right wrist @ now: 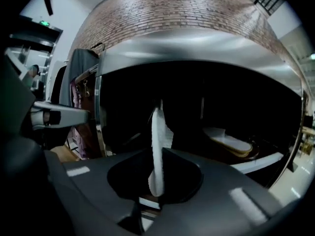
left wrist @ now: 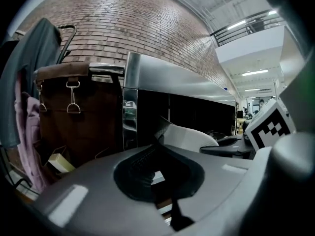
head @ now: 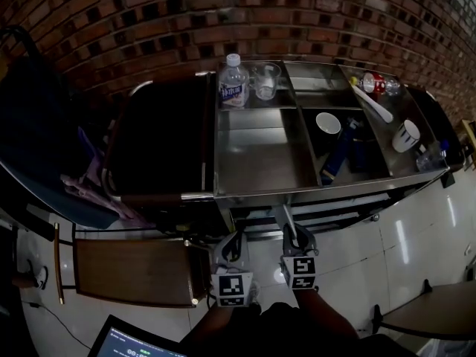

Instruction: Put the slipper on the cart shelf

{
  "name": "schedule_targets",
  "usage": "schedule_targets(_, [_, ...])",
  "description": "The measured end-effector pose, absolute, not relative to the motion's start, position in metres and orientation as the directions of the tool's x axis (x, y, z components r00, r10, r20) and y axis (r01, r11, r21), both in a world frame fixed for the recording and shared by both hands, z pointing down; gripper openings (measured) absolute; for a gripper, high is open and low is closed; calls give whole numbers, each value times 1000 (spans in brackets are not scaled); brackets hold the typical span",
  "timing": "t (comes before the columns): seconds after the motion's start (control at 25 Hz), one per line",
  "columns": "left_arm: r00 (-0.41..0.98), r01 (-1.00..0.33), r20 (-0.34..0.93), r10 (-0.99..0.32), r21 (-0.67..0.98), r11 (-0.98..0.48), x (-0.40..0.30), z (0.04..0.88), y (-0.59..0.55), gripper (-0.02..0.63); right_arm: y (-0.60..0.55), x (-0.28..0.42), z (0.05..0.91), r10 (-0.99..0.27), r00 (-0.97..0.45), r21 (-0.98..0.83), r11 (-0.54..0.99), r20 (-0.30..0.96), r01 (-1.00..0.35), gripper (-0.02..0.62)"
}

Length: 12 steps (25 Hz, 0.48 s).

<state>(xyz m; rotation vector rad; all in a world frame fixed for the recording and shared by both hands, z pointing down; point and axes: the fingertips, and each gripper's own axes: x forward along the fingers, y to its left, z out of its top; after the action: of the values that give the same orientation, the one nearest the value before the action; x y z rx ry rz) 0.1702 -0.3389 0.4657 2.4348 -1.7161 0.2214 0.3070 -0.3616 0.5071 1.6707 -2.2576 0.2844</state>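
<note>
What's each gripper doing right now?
Left gripper: closed, empty.
Right gripper: closed on the white slipper.

A red brick wall fills the head view's top. At 12 o'clock stands a clear plastic water bottle with a blue label, and a clear glass tumbler stands just beside it at its 3 o'clock. A round white cup sits at 2 o'clock and a white mug nearer 3. A pink cloth hangs at 9 o'clock. A brown wooden chair seat lies at 8 o'clock.
</note>
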Motion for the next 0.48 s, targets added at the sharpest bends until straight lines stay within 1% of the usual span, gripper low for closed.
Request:
schedule_targets(0.12, [324, -946, 204, -924, 60, -319, 168, 468, -341, 15, -376, 310, 514, -878, -272, -120, 244, 393, -962, 38])
schedule_targets(0.24, [317, -948, 209, -925, 65, -310, 167, 471, -342, 15, -390, 315, 521, -863, -289, -302, 170, 413, -938, 37])
schedule_targets(0.4, [300, -954, 204, -932, 68, -292, 164, 470, -340, 15, -409, 315, 532, -837, -353, -573, 59, 418, -817, 38])
schedule_targets(0.48, [293, -956, 202, -935, 70, -284, 162, 469, -337, 14, -416, 311, 541, -828, -375, -656, 10, 418, -754, 38])
